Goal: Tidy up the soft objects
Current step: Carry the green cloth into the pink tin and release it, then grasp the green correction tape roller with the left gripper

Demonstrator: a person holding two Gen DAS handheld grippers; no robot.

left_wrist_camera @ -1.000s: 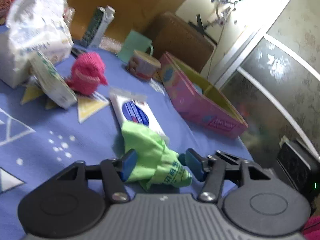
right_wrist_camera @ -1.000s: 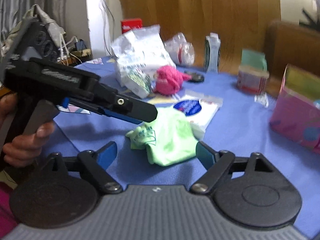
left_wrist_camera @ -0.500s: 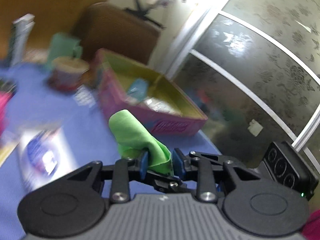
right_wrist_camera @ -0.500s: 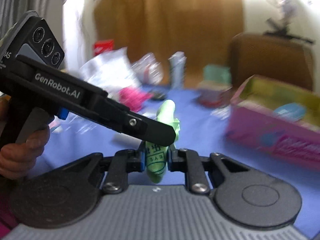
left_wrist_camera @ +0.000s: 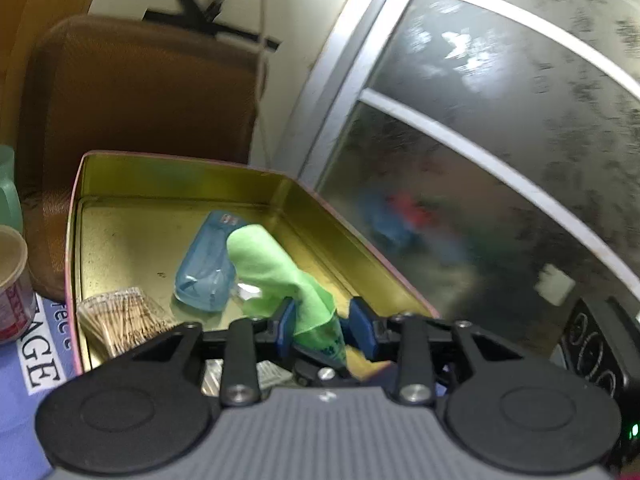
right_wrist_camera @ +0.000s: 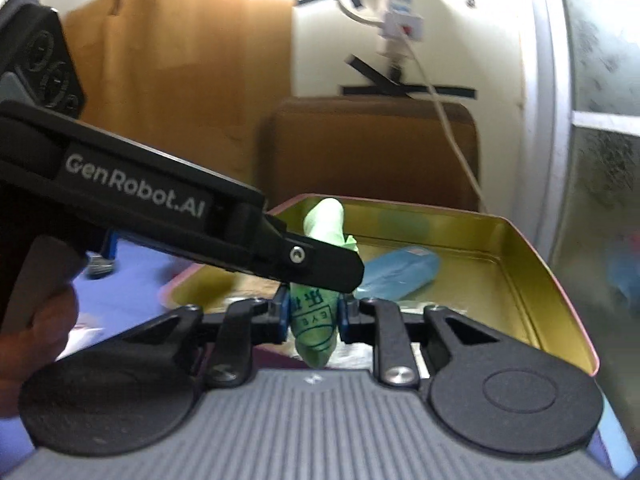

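A green cloth [left_wrist_camera: 264,260] printed with dark letters hangs over an open pink tin with a gold inside [left_wrist_camera: 160,180]. My left gripper [left_wrist_camera: 322,320] is shut on its lower part, and the free end stands up above the tin floor. In the right wrist view the same cloth [right_wrist_camera: 326,224] sits between the pads of my right gripper [right_wrist_camera: 314,314]. Those jaws are opening, though the pads still touch the cloth on both sides. The left gripper's black body [right_wrist_camera: 160,200] crosses above them, held by a hand at the left edge.
In the tin [right_wrist_camera: 532,280] lie a blue packet [left_wrist_camera: 206,268] and a bundle of toothpicks [left_wrist_camera: 120,316]. A paper cup [left_wrist_camera: 12,280] and a green mug [left_wrist_camera: 6,192] stand to its left on the blue cloth. A brown chair back [left_wrist_camera: 132,92] is behind; a frosted glass door [left_wrist_camera: 480,160] is to the right.
The cloth was lifted from the table by the left gripper. The right gripper shut on it too. Both carried it rightward until it hung over the open tin.
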